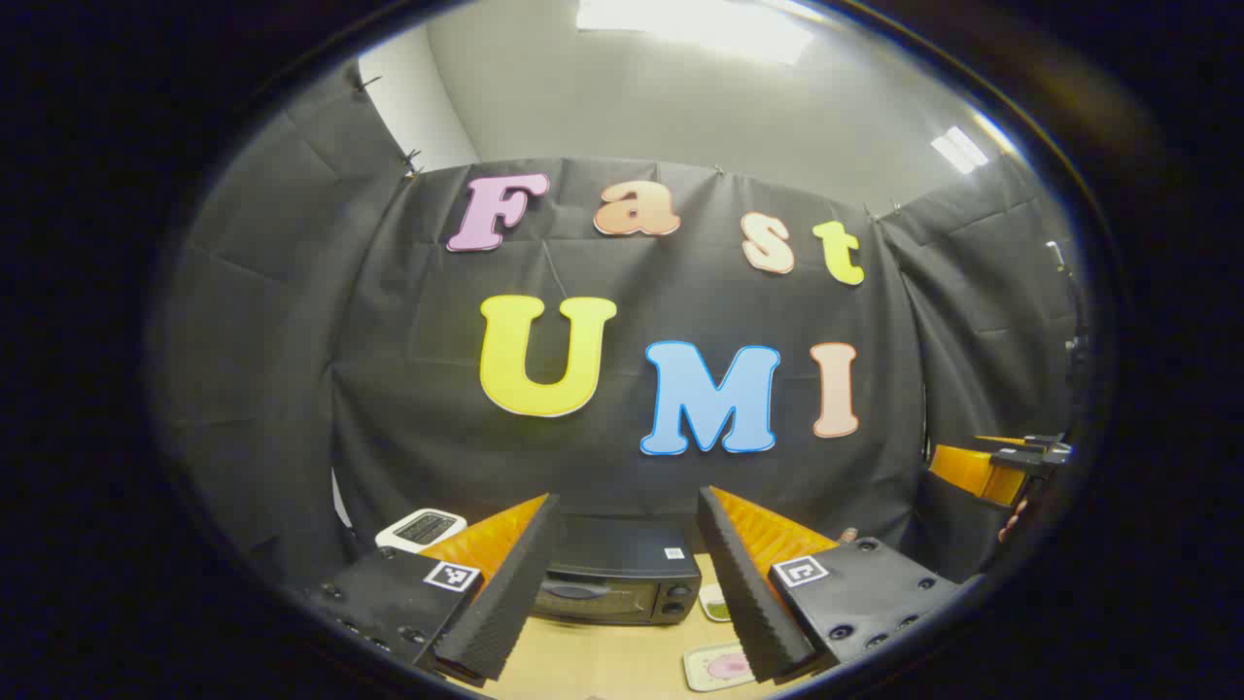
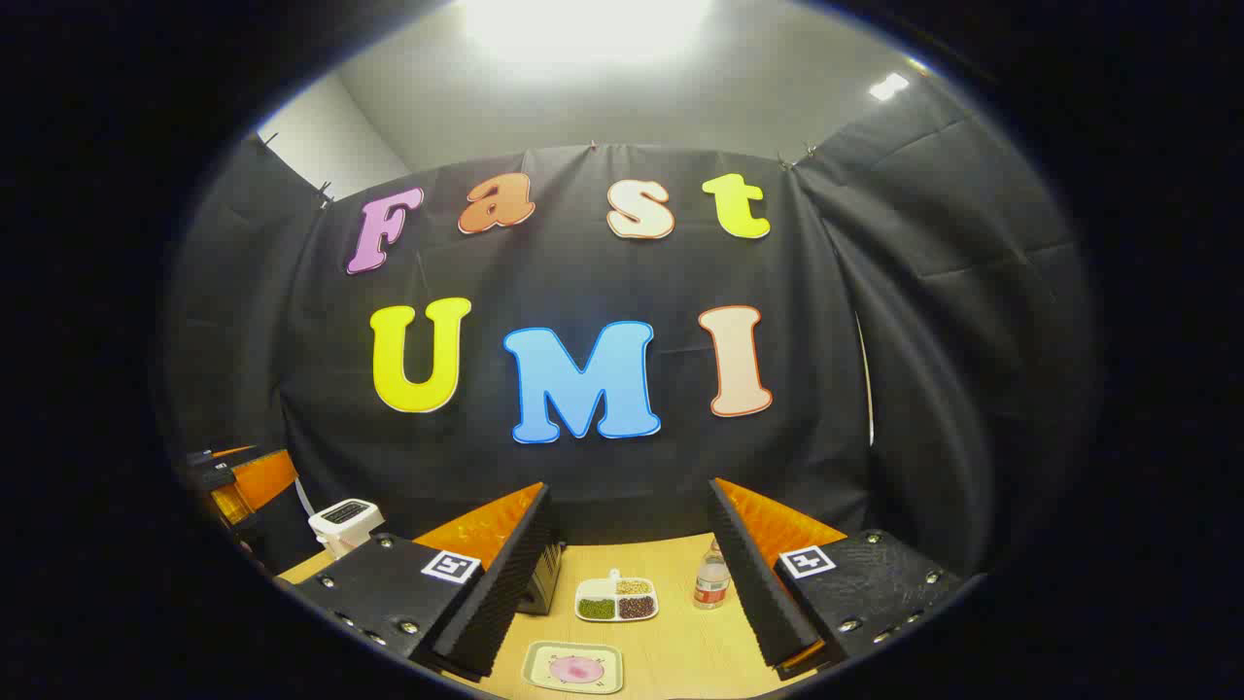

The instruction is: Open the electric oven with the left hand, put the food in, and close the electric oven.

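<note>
Nothing has begun yet, by the look of it. The left gripper hangs with its jaws spread wide and empty, the electric oven framed between them at 6 o'clock, its door apparently closed and well apart. The right gripper is likewise agape — the food lies on a small plate at its 6 o'clock. Next, I judge, the left must descend to the door's handle.
</note>
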Available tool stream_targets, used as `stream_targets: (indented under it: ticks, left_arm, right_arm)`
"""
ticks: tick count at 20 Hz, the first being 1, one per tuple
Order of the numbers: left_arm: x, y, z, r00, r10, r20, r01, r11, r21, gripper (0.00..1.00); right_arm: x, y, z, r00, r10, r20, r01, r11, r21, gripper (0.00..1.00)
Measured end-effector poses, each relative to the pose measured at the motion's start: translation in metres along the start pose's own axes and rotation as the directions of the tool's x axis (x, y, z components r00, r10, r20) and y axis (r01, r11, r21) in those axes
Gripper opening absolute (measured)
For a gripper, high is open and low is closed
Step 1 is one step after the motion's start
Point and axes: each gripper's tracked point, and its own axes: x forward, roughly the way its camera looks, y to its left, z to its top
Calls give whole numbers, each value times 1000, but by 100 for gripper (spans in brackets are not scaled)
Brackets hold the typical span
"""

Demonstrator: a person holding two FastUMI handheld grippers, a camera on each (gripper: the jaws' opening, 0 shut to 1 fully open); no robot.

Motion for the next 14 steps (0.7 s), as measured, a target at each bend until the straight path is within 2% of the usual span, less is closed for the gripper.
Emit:
stream_targets:
  ticks: [1, 2, 3, 4, 14]
  left_arm:
    - [1, 0, 0, 1000, -1, 1, 1, 1000, 1, 91]
    - [0, -1, 2, 1000, -2, -1, 2, 1000, 2, 94]
    - [2, -3, 0, 1000, -3, -4, 3, 1000, 5, 94]
    - [2, -4, 0, 1000, -4, -6, 4, 1000, 5, 96]
    - [11, 0, -11, 999, -19, -33, 18, 1000, -9, 94]
  right_arm:
    - [1, 1, 0, 1000, 3, -2, -3, 1000, -3, 96]
    - [2, 0, -2, 1000, 4, -5, -4, 1000, -5, 92]
    - [2, -1, -2, 1000, 5, -7, -5, 1000, -6, 96]
    - [3, -2, -3, 1000, 2, -10, -2, 1000, -9, 96]
    - [6, -4, -5, 1000, -1, -18, 1, 1000, -5, 96]
